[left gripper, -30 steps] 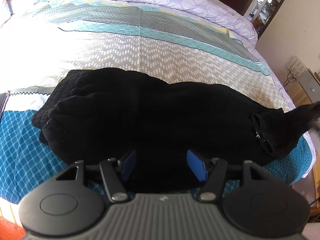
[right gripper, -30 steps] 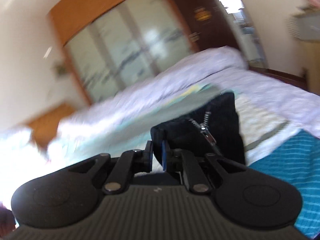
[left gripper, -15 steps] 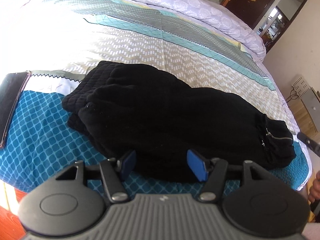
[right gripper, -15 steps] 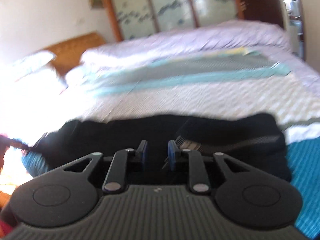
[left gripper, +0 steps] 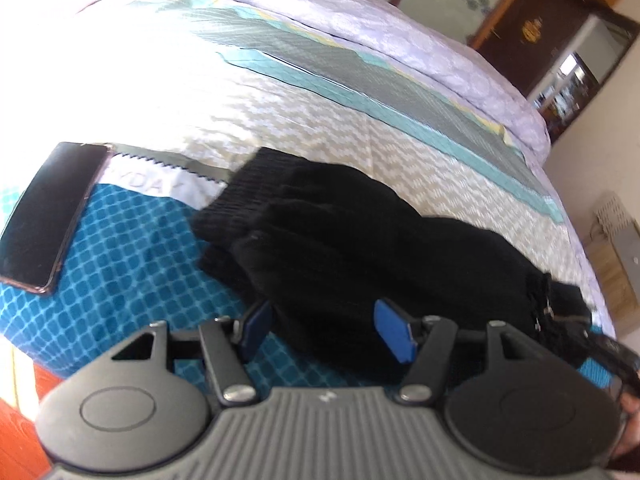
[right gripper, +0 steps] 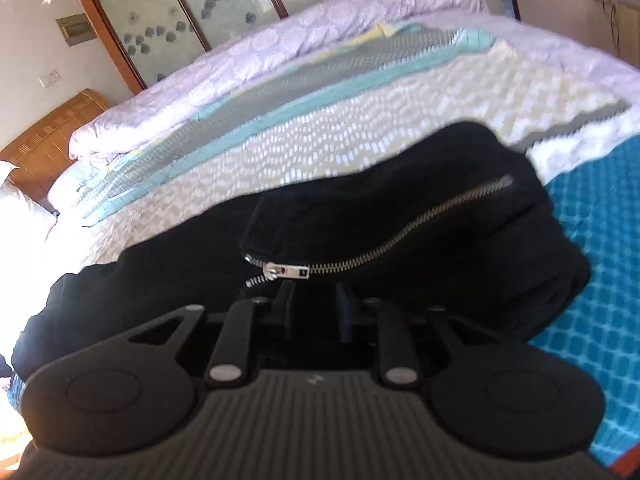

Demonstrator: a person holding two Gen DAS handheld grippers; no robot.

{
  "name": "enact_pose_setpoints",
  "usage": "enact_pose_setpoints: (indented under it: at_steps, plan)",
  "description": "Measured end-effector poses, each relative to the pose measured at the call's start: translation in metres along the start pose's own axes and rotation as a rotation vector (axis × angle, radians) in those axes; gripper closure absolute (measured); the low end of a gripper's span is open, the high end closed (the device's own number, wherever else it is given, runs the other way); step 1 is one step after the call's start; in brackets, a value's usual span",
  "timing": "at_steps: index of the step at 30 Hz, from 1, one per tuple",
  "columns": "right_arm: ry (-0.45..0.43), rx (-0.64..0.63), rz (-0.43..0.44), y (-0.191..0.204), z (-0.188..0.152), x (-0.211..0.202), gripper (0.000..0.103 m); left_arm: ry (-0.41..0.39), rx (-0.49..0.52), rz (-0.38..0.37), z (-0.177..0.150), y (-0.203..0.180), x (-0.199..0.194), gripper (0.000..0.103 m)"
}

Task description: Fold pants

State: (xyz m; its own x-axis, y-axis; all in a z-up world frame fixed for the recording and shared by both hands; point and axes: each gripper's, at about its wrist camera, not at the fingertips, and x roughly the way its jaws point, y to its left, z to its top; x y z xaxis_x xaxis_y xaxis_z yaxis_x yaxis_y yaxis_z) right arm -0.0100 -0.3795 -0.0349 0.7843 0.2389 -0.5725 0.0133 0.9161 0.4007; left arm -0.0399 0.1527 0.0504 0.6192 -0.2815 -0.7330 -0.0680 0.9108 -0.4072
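Note:
Black pants (left gripper: 360,240) lie in a long bundle across the bed, ribbed waistband at the left in the left wrist view. My left gripper (left gripper: 324,328) hovers open over their near edge; its blue pads touch nothing. In the right wrist view the zippered leg end (right gripper: 400,216) rests folded on top of the pants, its silver zipper (right gripper: 384,248) just beyond my right gripper (right gripper: 316,308). The right jaws are opening, and the pads are clear of the cloth.
A dark phone (left gripper: 48,216) lies on the blue patterned blanket (left gripper: 132,264) left of the pants. A rolled white quilt (left gripper: 400,40) runs along the far side of the bed. Past the bed's right edge stands a wooden cabinet (left gripper: 616,256).
The right gripper brought the raised leg end down onto the pants and let it go. The left gripper slid sideways along the near edge, so the phone came into view.

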Motion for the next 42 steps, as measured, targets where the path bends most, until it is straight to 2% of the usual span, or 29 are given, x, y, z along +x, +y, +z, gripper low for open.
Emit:
enact_pose_setpoints:
  at_steps: [3,6,7,11,12,13,16,17,18,19,21,22,23,24,27,29,31,33,34,35,36,37,40,42]
  plan:
    - [-0.024,0.04,0.057,0.007,-0.002,-0.016,0.075,-0.009,-0.115,-0.017,0.005,0.024,0.002,0.033]
    - [-0.005,0.041,0.135,0.031,-0.001,-0.011,0.075,0.015,-0.211,-0.066,0.007,0.042,0.014,0.026]
    - [0.007,0.023,0.157,0.043,-0.003,-0.007,0.075,0.029,-0.243,-0.09,0.009,0.049,0.021,0.021]
    - [0.081,-0.049,0.254,0.095,-0.009,0.021,0.075,0.073,-0.357,-0.169,0.01,0.066,0.05,0.017]
    - [0.101,-0.059,0.278,0.109,-0.013,0.029,0.075,0.081,-0.387,-0.191,0.011,0.069,0.057,0.011]
    - [0.122,-0.071,0.302,0.122,-0.015,0.037,0.075,0.077,-0.421,-0.218,0.011,0.073,0.066,0.005]
    - [0.162,-0.127,0.364,0.168,-0.018,0.057,0.075,0.035,-0.475,-0.25,0.015,0.076,0.08,0.004]
    - [0.175,-0.137,0.384,0.18,-0.019,0.065,0.075,0.02,-0.474,-0.242,0.016,0.075,0.083,0.009]
    - [0.192,-0.135,0.402,0.192,-0.02,0.076,0.075,0.012,-0.455,-0.22,0.018,0.071,0.086,0.035]
    - [0.217,-0.12,0.412,0.201,-0.023,0.088,0.075,0.019,-0.428,-0.187,0.02,0.07,0.09,0.065]
    - [0.331,-0.093,0.39,0.21,-0.042,0.121,0.075,0.028,-0.436,-0.183,0.019,0.071,0.094,0.072]
    - [0.386,-0.088,0.353,0.212,-0.058,0.137,0.08,0.025,-0.436,-0.178,0.02,0.07,0.092,0.075]
    - [0.332,-0.06,0.367,0.207,-0.063,0.136,0.085,0.014,-0.414,-0.174,0.02,0.067,0.087,0.076]
    - [0.338,-0.028,0.375,0.203,-0.062,0.136,0.085,-0.001,-0.381,-0.169,0.021,0.06,0.081,0.077]
    - [0.361,0.069,0.398,0.188,-0.052,0.129,0.085,-0.09,-0.164,-0.123,0.028,0.015,0.057,0.077]
    - [0.284,0.093,0.392,0.173,-0.044,0.111,0.08,-0.153,0.012,-0.111,0.032,-0.028,0.044,0.077]
    - [0.208,0.141,0.38,0.152,-0.036,0.091,0.08,-0.202,0.203,-0.103,0.029,-0.076,0.038,0.076]
    - [0.124,0.194,0.343,0.125,-0.027,0.068,0.08,-0.213,0.38,-0.1,0.02,-0.121,0.043,0.07]
    - [0.079,0.222,0.317,0.11,-0.022,0.054,0.08,-0.202,0.467,-0.098,0.011,-0.146,0.049,0.058]
    - [0.037,0.253,0.289,0.094,-0.019,0.041,0.08,-0.185,0.531,-0.102,0.002,-0.165,0.058,0.051]
    - [0.0,0.283,0.263,0.078,-0.018,0.029,0.08,-0.154,0.584,-0.121,-0.008,-0.182,0.068,0.037]
    - [-0.031,0.306,0.235,0.065,-0.017,0.018,0.08,-0.101,0.628,-0.155,-0.019,-0.197,0.079,0.029]
    - [-0.101,0.343,0.145,0.033,-0.02,-0.008,0.08,0.036,0.681,-0.219,-0.045,-0.217,0.099,0.028]
    - [-0.119,0.37,0.121,0.02,-0.022,-0.015,0.08,0.043,0.689,-0.235,-0.057,-0.213,0.092,0.028]
